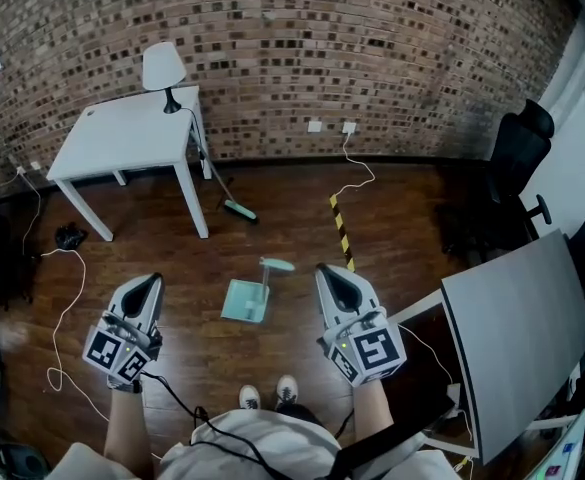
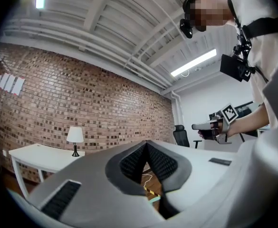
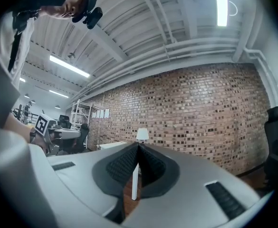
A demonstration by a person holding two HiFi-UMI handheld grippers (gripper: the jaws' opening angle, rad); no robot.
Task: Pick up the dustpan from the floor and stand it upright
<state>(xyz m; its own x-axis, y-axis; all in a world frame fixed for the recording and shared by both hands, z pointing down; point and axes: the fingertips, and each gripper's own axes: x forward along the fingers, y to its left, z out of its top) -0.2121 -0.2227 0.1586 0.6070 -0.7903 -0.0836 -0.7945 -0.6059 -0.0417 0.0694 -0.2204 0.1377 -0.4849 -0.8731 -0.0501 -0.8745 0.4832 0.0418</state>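
Both forearms stretched forward from torso, side by side, well apart; left gripper [image 1: 149, 282] and right gripper [image 1: 332, 273] held level, tips toward brick wall [image 1: 372, 48]. Left jaws pressed together, nothing between. Right jaws likewise closed, empty. Teal dustpan [image 1: 245, 301] lies on wood floor [image 1: 392, 208], ahead of shoes [image 1: 268, 394], between both grippers in head view, handle toward wall; neither gripper touches it

Teal dustpan [image 1: 245, 301] lies, seemingly flat, on the wooden floor [image 1: 292, 218].
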